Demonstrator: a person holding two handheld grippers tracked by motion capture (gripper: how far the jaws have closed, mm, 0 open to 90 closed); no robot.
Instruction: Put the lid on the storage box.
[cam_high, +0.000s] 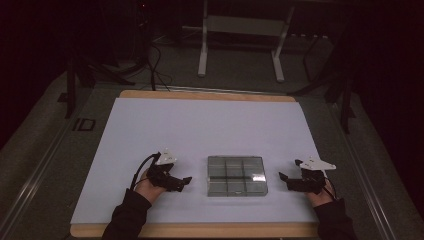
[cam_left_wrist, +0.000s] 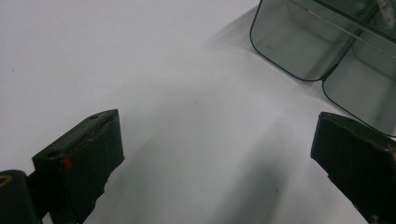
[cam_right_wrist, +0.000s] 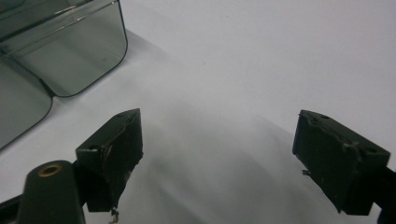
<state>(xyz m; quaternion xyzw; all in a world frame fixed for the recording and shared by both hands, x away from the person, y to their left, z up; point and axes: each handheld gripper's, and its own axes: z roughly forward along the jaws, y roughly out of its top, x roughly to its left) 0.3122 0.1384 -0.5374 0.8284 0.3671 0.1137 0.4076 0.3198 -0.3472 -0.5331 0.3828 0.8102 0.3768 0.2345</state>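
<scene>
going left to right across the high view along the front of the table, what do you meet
left gripper → clear compartment box → right gripper, all over the white sheet

Compartment box (cam_high: 236, 175) sits on sheet (cam_high: 200, 130) covering the table (cam_high: 200, 95), near the person's edge, approx. centre. Left gripper (cam_high: 186, 181) lies on sheet just left of box, right gripper (cam_high: 283, 178) just right of it; both apart from box, jaws pointing inward twd it. Stand legs (cam_high: 202, 55) behind table.
</scene>
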